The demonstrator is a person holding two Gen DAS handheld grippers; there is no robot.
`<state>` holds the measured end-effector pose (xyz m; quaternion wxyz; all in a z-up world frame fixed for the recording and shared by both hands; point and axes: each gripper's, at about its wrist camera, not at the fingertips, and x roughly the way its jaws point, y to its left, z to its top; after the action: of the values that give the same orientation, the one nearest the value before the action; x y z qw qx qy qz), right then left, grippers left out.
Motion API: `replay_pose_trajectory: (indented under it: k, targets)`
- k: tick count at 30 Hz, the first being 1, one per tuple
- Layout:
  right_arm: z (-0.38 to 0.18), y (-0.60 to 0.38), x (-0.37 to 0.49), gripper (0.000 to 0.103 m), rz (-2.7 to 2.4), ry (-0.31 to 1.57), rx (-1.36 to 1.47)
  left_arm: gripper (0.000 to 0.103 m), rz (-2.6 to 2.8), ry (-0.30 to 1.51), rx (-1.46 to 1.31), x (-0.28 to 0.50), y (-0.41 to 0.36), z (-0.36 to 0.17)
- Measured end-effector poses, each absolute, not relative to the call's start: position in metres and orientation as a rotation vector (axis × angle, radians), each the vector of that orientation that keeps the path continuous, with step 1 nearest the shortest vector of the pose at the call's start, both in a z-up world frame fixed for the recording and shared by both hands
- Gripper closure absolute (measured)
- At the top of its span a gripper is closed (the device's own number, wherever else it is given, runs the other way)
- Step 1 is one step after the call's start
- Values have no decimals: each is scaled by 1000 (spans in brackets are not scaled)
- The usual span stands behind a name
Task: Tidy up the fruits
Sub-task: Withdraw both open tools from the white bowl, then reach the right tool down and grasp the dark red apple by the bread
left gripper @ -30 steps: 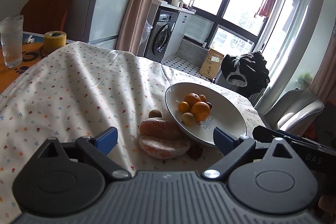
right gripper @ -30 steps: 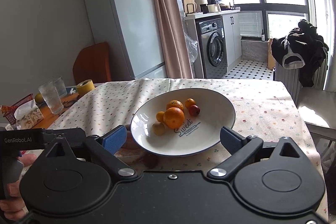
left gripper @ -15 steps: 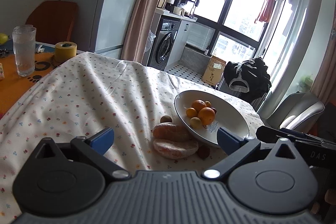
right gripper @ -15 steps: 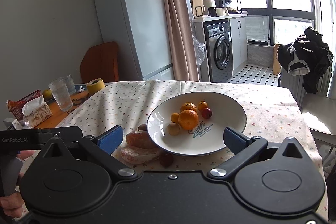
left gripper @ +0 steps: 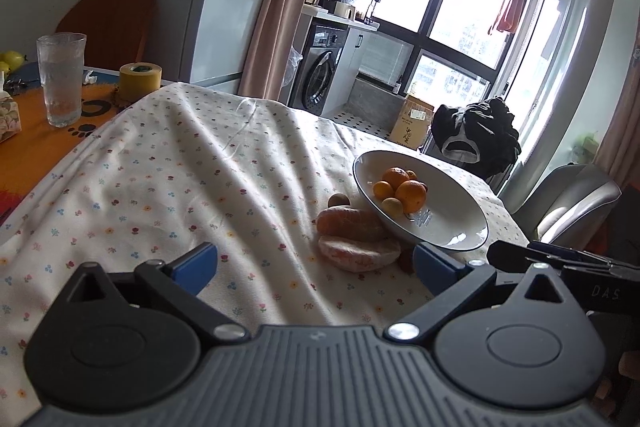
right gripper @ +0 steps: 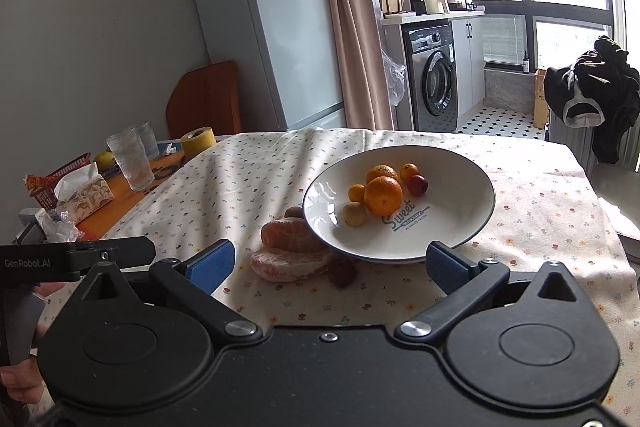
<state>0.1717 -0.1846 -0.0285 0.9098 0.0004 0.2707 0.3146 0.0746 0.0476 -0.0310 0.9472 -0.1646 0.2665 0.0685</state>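
Note:
A white plate [right gripper: 452,227] [left gripper: 452,227] on the flowered tablecloth holds several oranges [right gripper: 383,195] [left gripper: 411,195], a small yellow fruit [right gripper: 355,214] and a red fruit [right gripper: 417,184]. Beside its left rim lie two peeled citrus pieces [right gripper: 290,249] [left gripper: 354,237], a brown fruit [left gripper: 339,201] and a dark red fruit [right gripper: 342,271]. My left gripper [left gripper: 316,267] is open and empty, held back from the peeled pieces. Open and empty too, my right gripper [right gripper: 326,265] hangs above the table just short of the plate and the loose fruit.
At the table's left end stand a glass of water [left gripper: 62,79] [right gripper: 130,163], a yellow tape roll [left gripper: 140,81], a tissue box [right gripper: 84,193] and a red basket [right gripper: 60,179]. A chair with dark clothes [right gripper: 588,99] stands at the far right. A hand [right gripper: 18,387] grips the left handle.
Both grippers have pulled back from the plate, so the fruit looks smaller and the loose pieces beside the plate have come into the right wrist view. Nothing on the table moved.

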Motion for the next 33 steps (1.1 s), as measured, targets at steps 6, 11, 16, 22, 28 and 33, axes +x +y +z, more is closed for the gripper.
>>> replay_pose_trajectory:
  k: [6, 11, 16, 22, 28, 33]
  targets:
    - [-35, -182, 165, 0, 650, 567, -3, 0, 120, 563, -350, 75, 49, -36]
    - [-43, -184, 168, 2, 643, 584, 7, 0, 117, 565, -316, 76, 43, -44]
    - [-54, -184, 175, 14, 652, 614, 20, 2, 94, 546, -318, 80, 40, -52]
    - [-67, -180, 188, 29, 656, 651, 18, 6, 81, 533, -323, 90, 38, -59]
    - [-74, -170, 203, 34, 664, 672, 18, 11, 87, 539, -320, 101, 39, -64]
    - [-81, -159, 216, 40, 688, 695, 3, 17, 101, 544, -326, 109, 42, -70]
